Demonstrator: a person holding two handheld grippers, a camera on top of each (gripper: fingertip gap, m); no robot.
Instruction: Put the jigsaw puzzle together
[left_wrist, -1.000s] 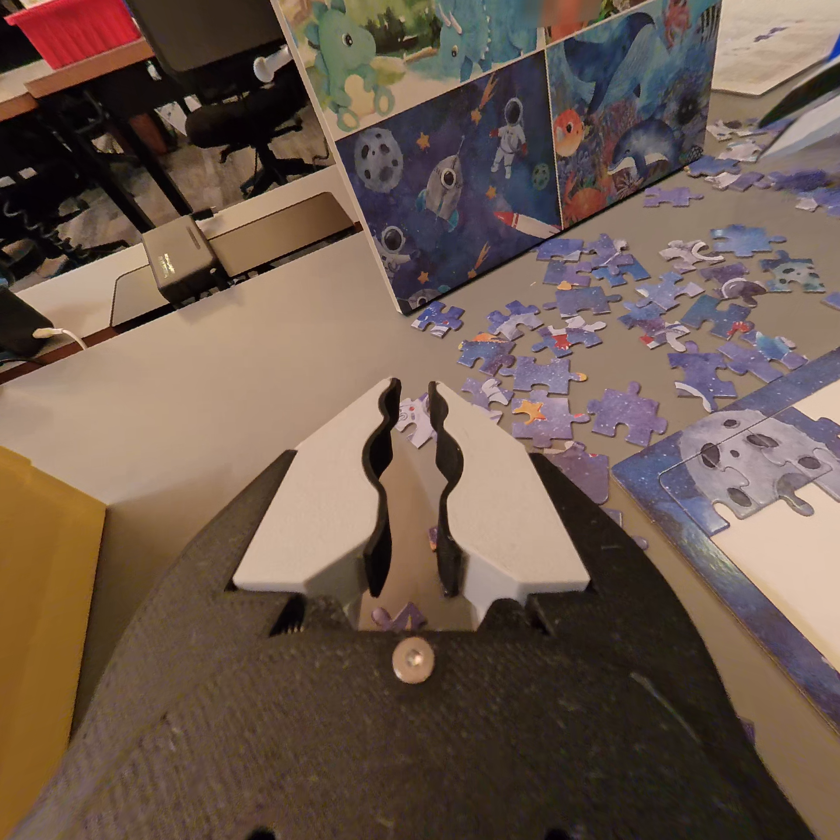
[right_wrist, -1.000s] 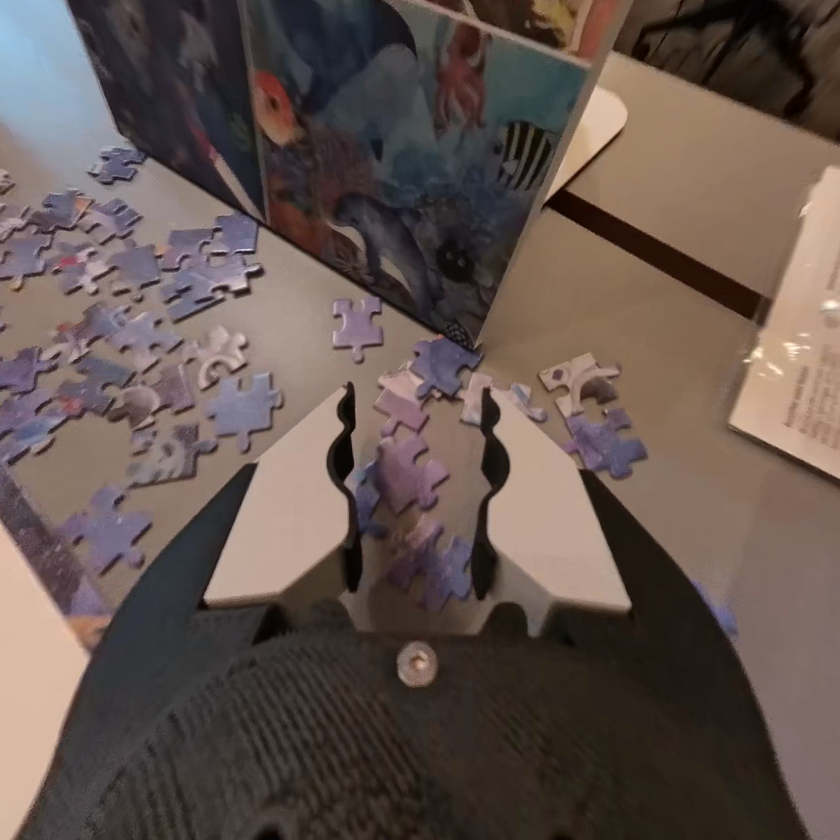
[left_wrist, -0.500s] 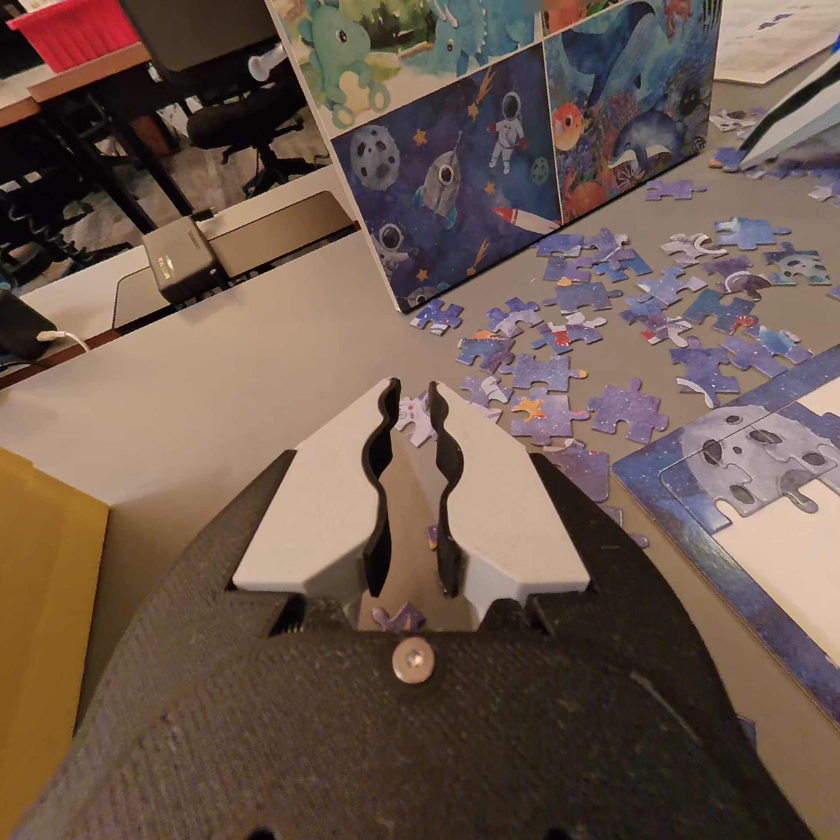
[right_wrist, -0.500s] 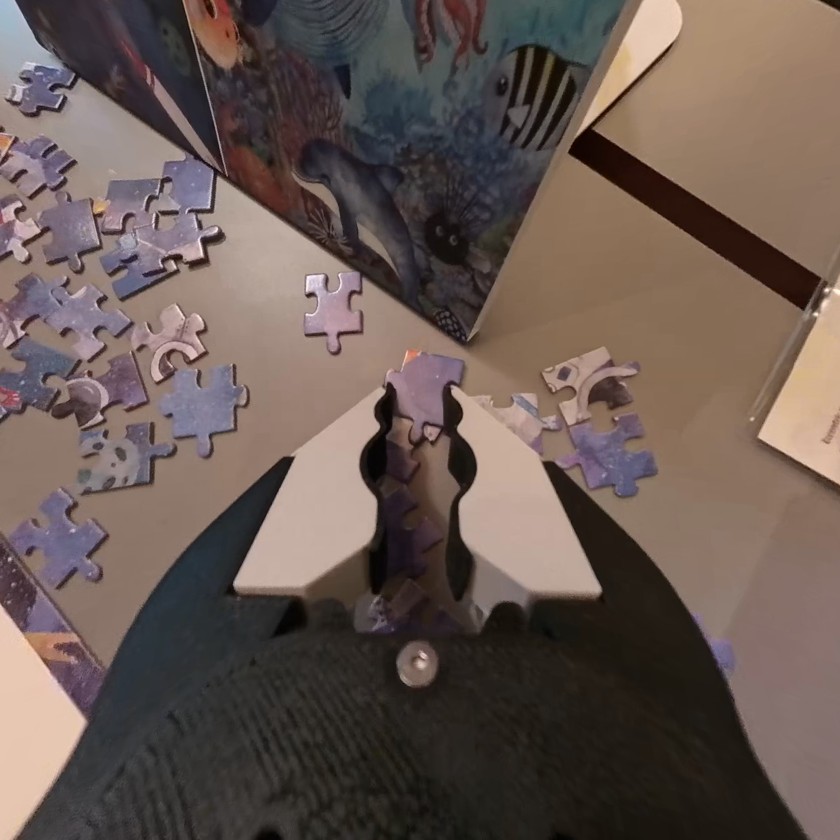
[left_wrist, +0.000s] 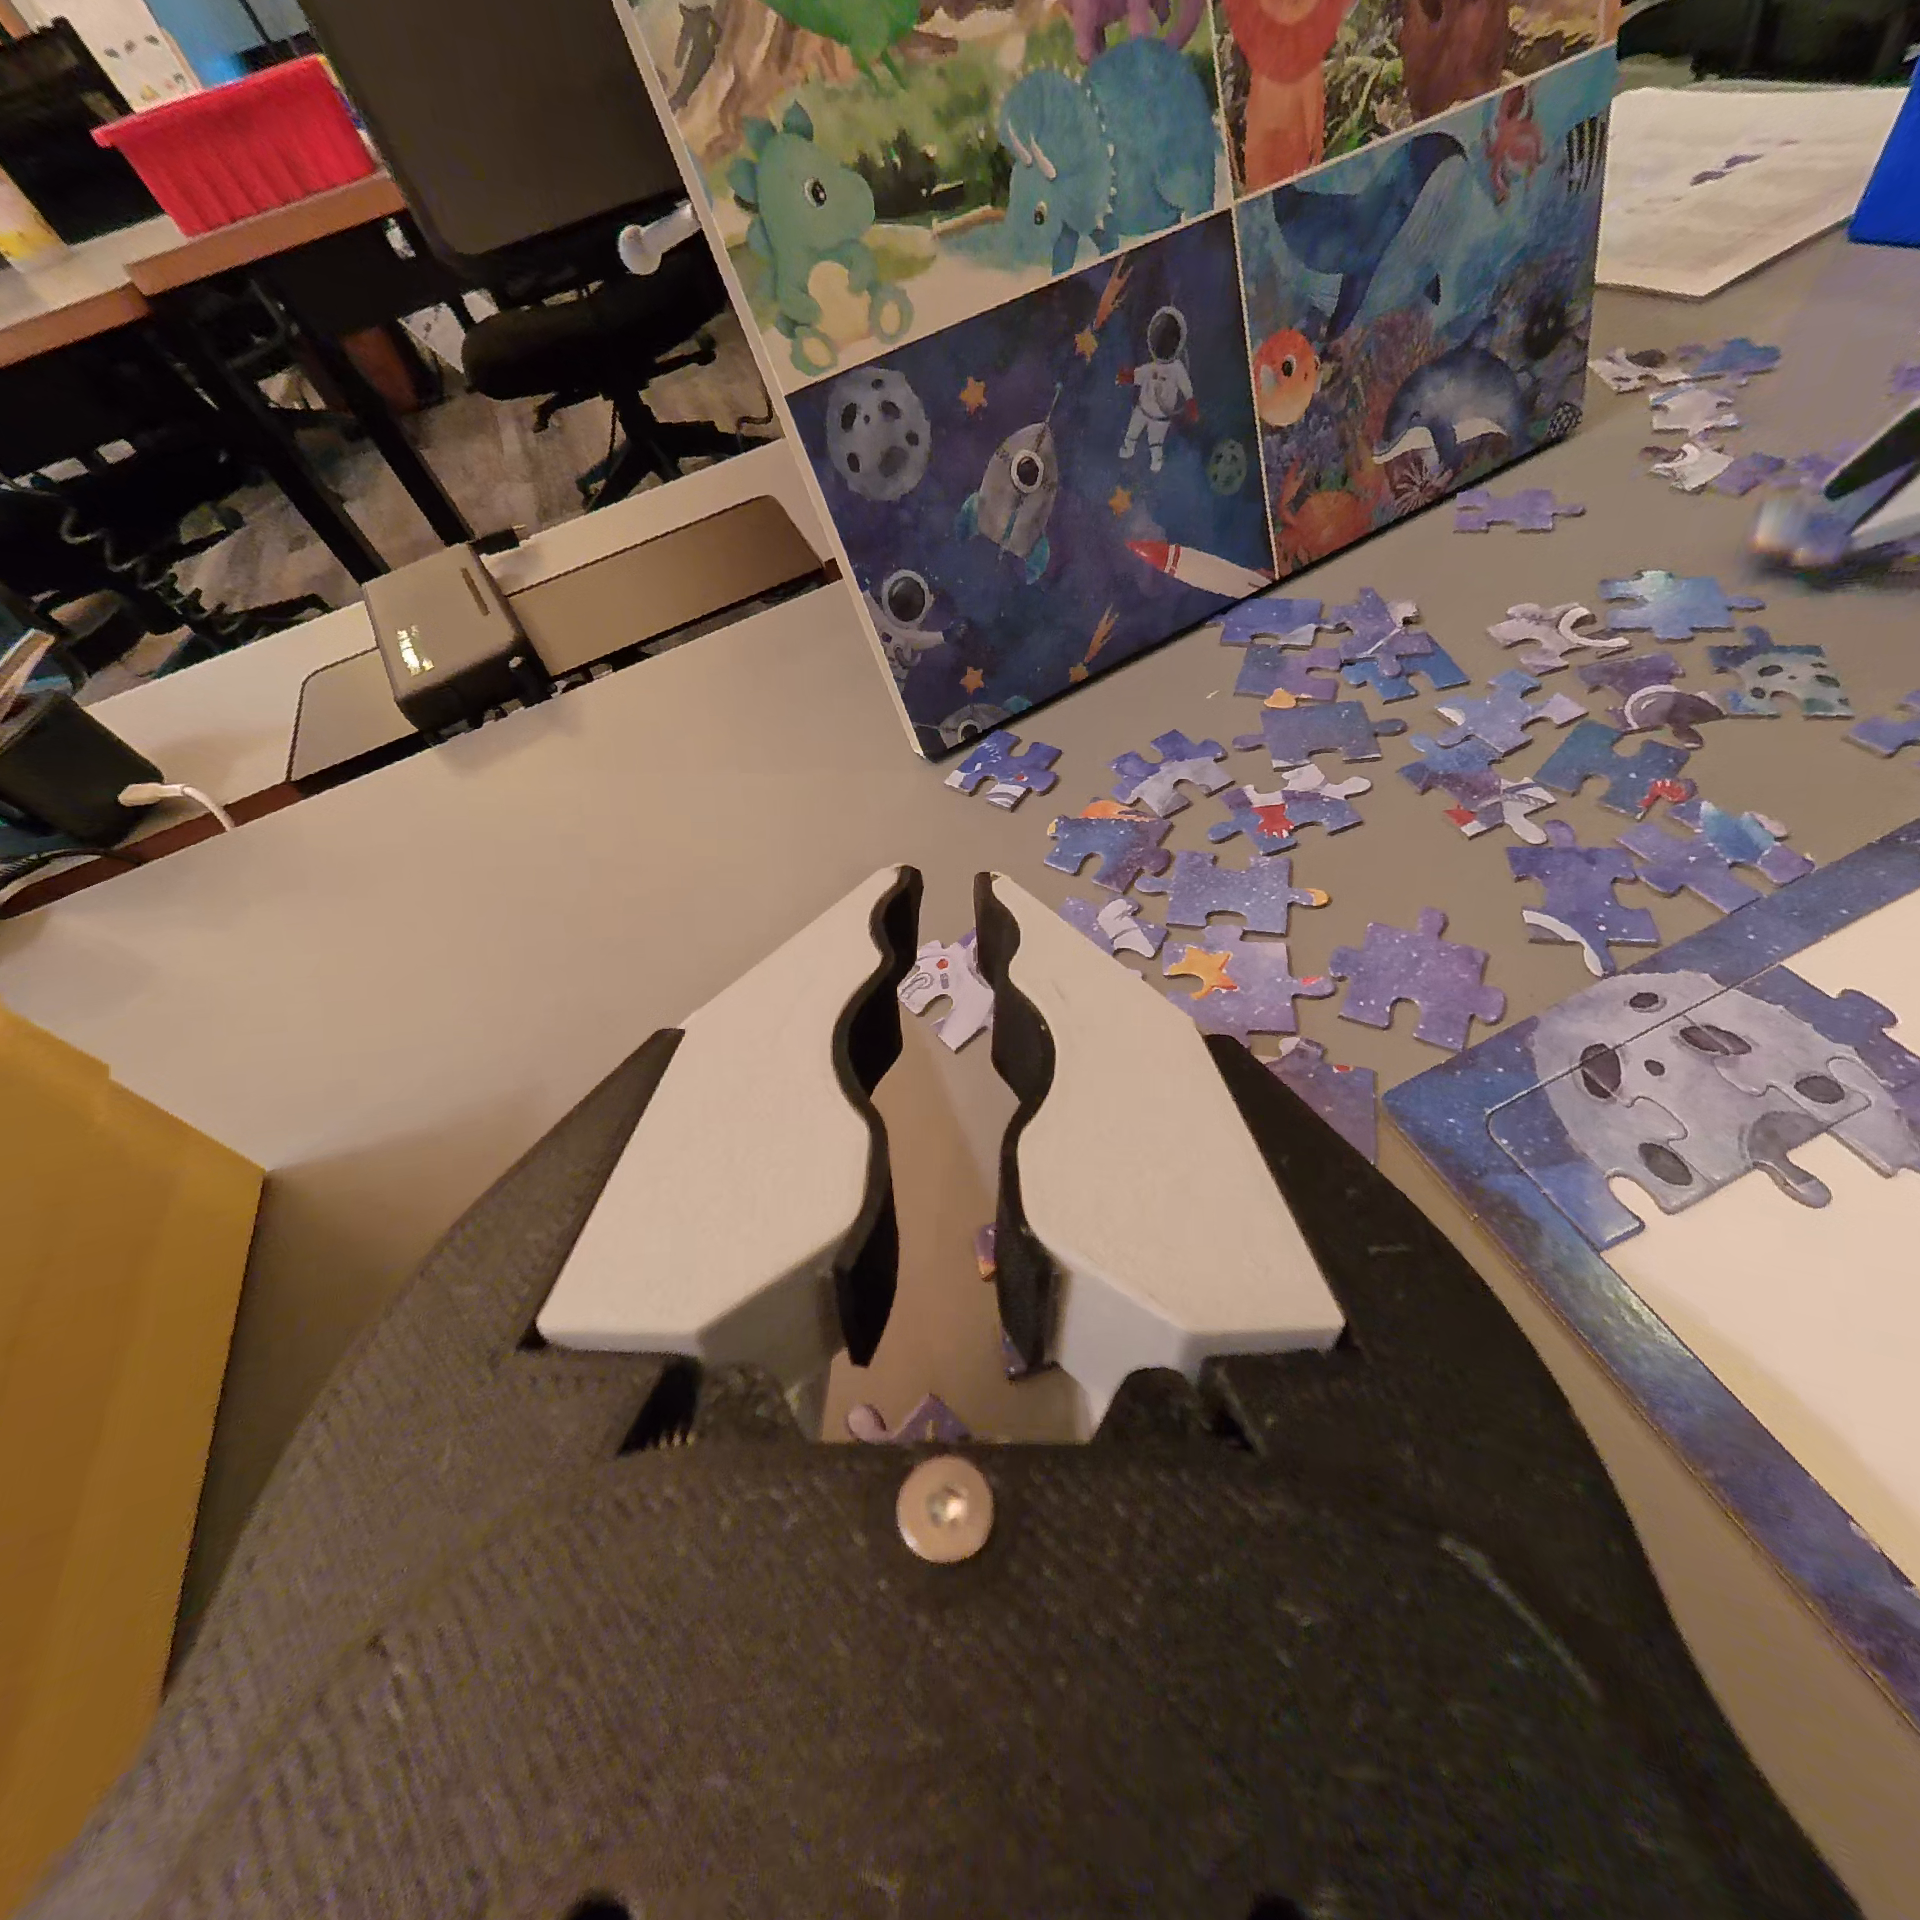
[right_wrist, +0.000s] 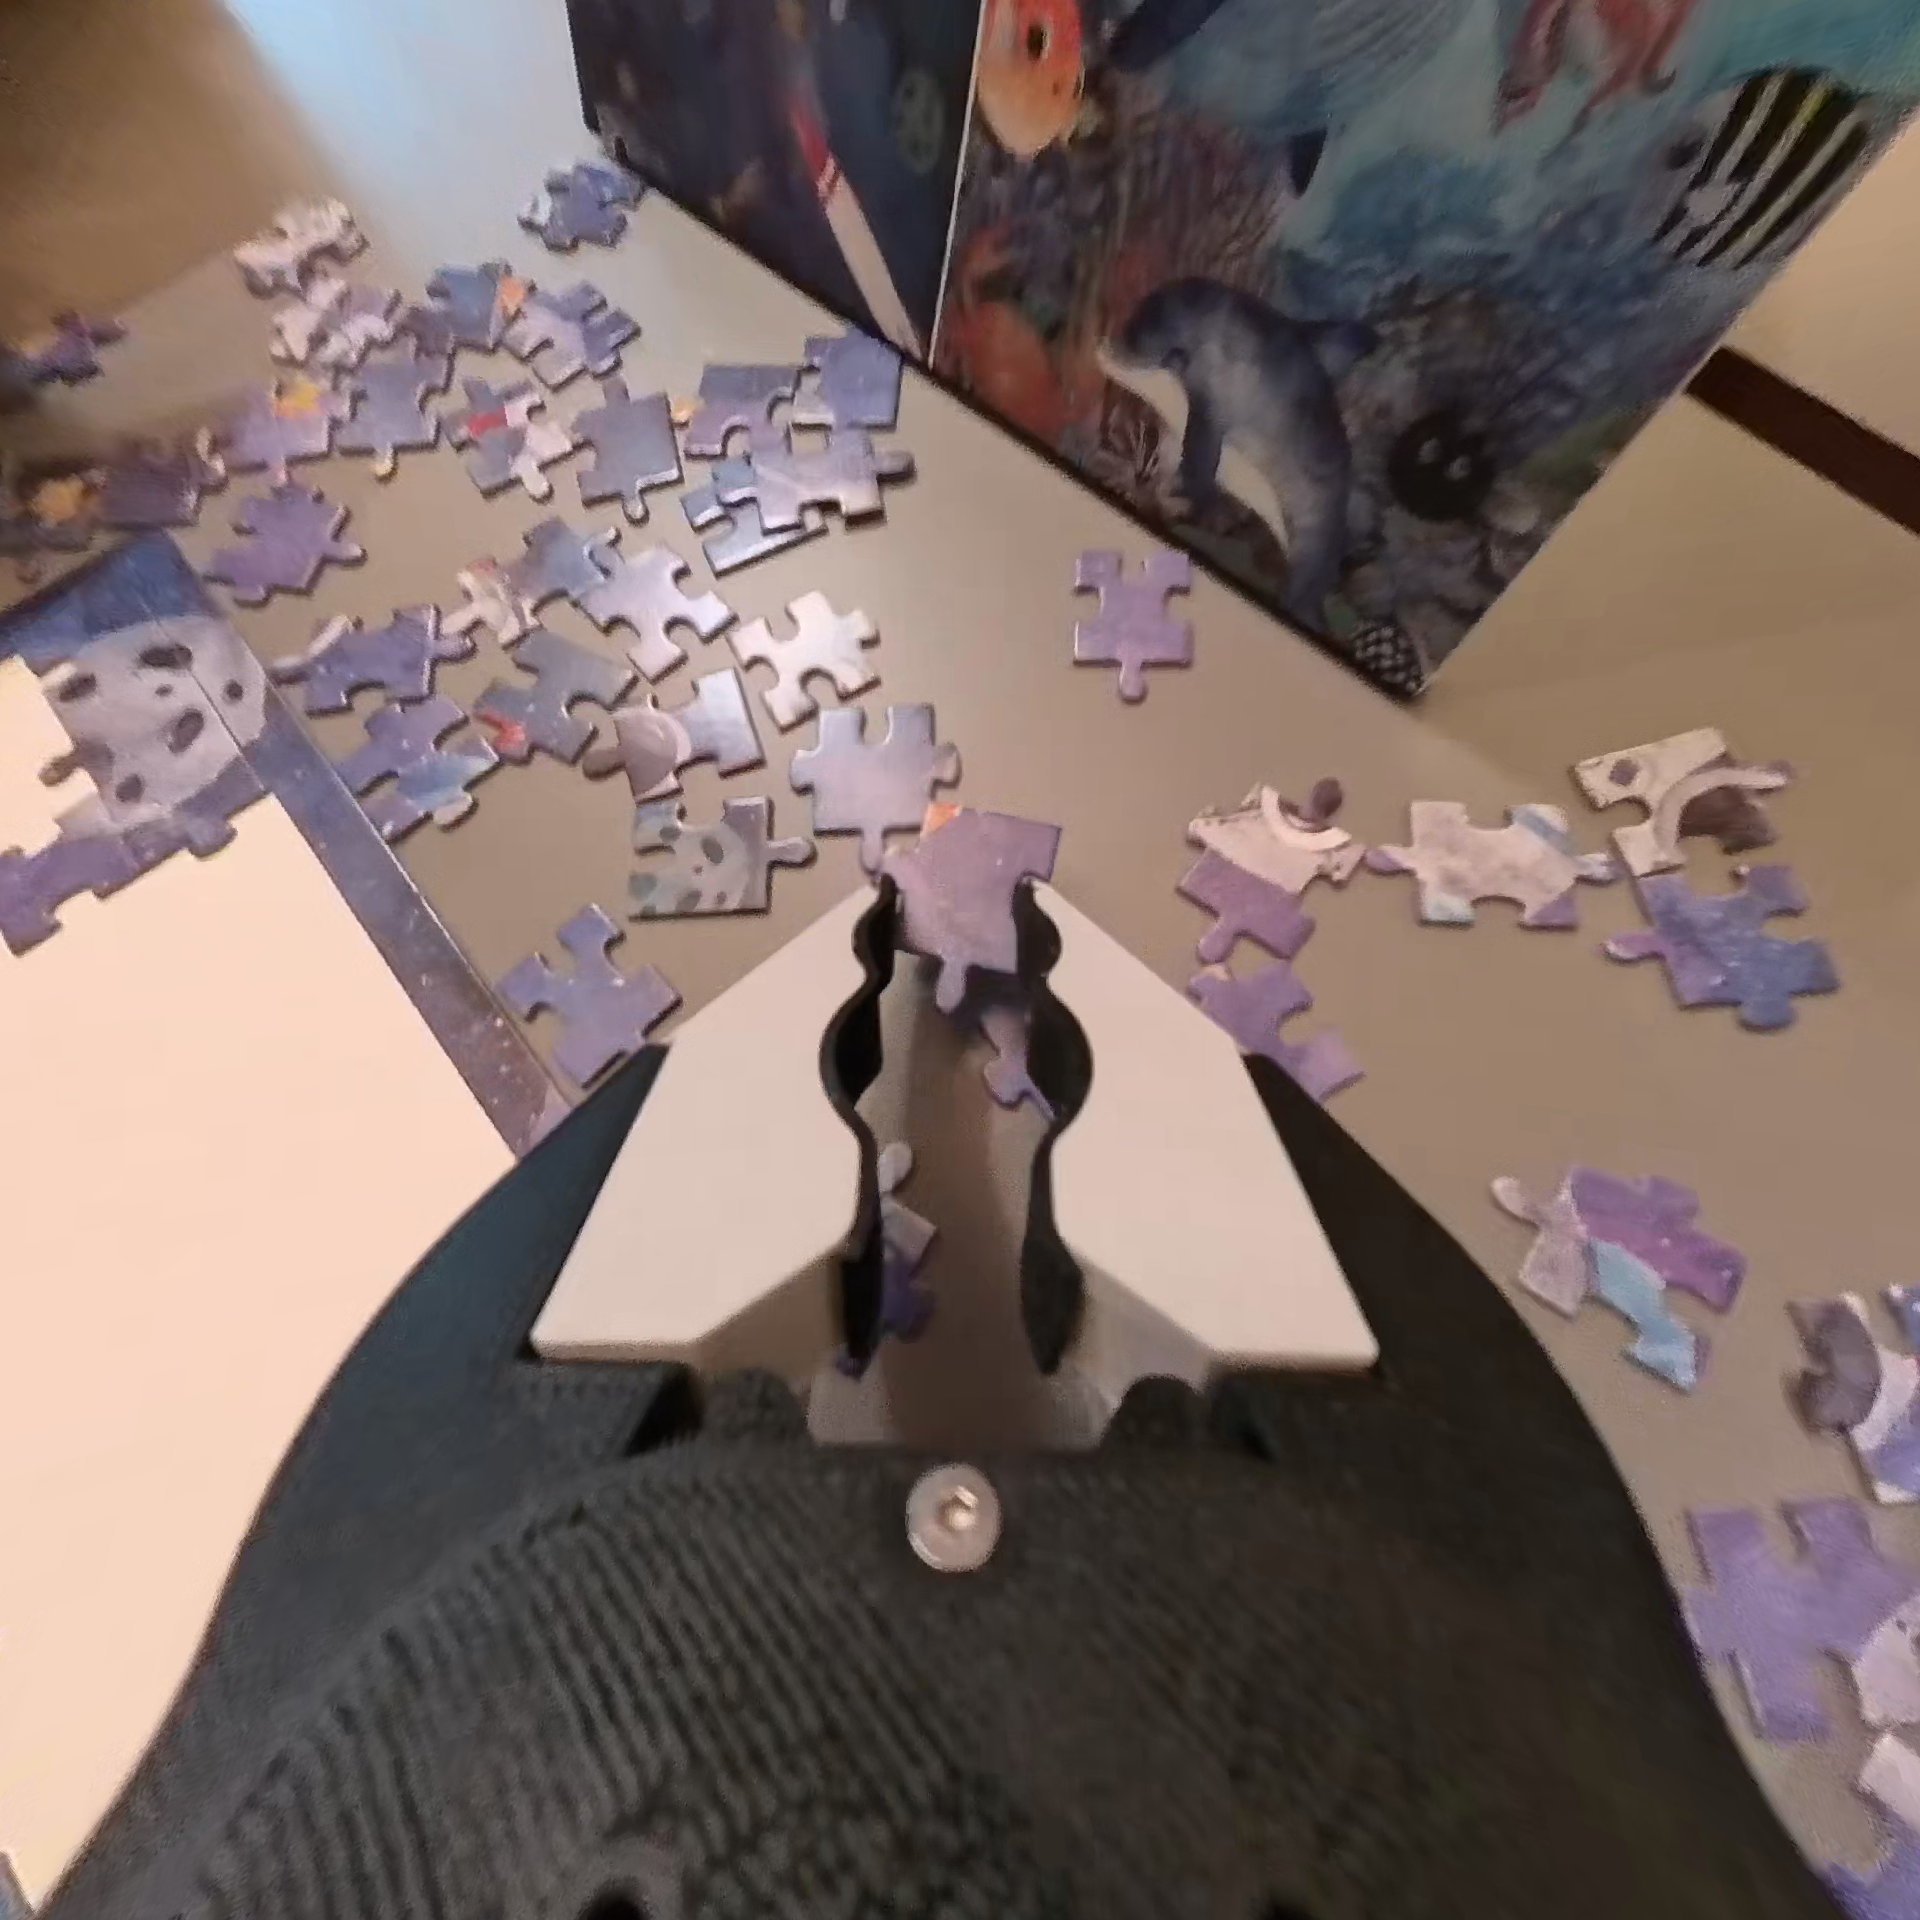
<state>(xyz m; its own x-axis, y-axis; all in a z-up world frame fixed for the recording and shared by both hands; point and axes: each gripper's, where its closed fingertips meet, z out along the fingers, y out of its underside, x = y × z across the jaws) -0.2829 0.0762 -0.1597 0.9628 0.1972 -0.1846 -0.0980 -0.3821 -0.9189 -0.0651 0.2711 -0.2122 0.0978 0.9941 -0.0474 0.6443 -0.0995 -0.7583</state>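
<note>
The right gripper (right_wrist: 961, 894), spread over loose pieces a second ago, now pinches a purple puzzle piece (right_wrist: 971, 894) clear of the tabletop (right_wrist: 1455, 1091), while the left gripper (left_wrist: 948, 883) hovers with jaws narrowly parted, empty.

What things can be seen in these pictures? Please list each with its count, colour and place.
puzzle box: one, picture-covered, standing on the table
loose puzzle pieces: many, blue-purple, scattered before the box
puzzle board: one, blue frame, few pieces fitted, at the right of the left view
yellow object: one, left edge
office chair: one, black, behind the table
red bin: one, far desk
left gripper: narrowly open, empty
right gripper: shut on a purple puzzle piece
</note>
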